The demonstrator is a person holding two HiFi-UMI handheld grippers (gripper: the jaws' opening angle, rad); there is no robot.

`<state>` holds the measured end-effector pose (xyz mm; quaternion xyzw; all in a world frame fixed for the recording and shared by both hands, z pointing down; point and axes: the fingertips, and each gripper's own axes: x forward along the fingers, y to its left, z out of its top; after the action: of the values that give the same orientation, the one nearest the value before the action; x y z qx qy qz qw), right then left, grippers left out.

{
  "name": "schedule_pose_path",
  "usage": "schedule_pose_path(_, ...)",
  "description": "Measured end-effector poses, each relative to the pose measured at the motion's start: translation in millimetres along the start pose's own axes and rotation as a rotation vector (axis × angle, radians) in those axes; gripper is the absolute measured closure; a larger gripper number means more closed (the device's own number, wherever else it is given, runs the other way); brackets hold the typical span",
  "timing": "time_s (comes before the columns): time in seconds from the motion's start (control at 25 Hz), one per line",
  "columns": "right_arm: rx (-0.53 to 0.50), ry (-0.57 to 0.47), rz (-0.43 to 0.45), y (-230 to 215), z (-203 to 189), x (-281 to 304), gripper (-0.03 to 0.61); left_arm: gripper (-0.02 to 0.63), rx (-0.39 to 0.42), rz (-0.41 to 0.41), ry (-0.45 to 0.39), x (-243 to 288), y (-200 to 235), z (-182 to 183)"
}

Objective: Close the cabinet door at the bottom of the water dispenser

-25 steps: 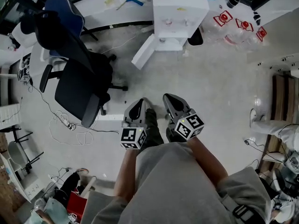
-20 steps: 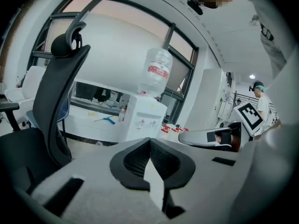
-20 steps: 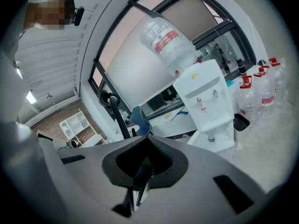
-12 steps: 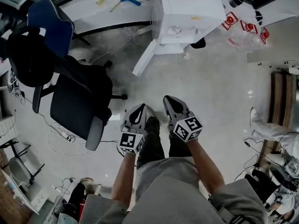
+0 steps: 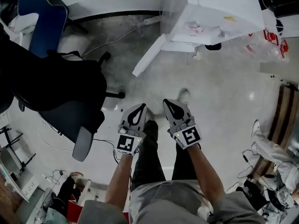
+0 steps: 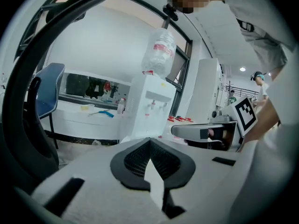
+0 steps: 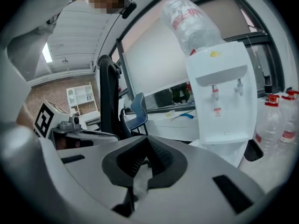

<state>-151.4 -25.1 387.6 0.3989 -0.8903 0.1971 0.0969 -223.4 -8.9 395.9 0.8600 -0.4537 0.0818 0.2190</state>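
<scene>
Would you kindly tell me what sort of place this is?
Most likely an office or lab workroom: swivel office chairs, a white water dispenser topped with a bottle, and a long white counter.

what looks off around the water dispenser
The door at the base of the dispenser stands wide open, angled out over the floor instead of flush with the cabinet. Nothing else stands out.
</scene>
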Motion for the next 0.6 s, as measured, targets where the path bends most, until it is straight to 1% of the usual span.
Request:
schedule_pose_path(0.2, 0.047, 0.001, 0.041, -22.8, -34.2, 18.2, 0.572, 0.609, -0.023, 0.041, 0.014, 21.1, 21.0, -38.6)
schedule_pose_path(0.32, 0.058, 0.004, 0.054, -32.1, -53.0, 27.8, 0.572, 0.609, -0.017, 0.054, 0.037, 32.0, 35.0, -63.4)
schedule_pose_path(0.48, 0.062, 0.024, 0.084, -40.6, -79.1, 41.0, 0.572, 0.609, -0.022, 0.073, 0.043, 45.1, 63.5, -95.7)
schedule_pose_path(0.6, 0.070, 0.048, 0.100, -43.7, -98.8, 48.6, 0.572, 0.609, -0.014, 0.070, 0.038, 53.3, 88.4, -123.3)
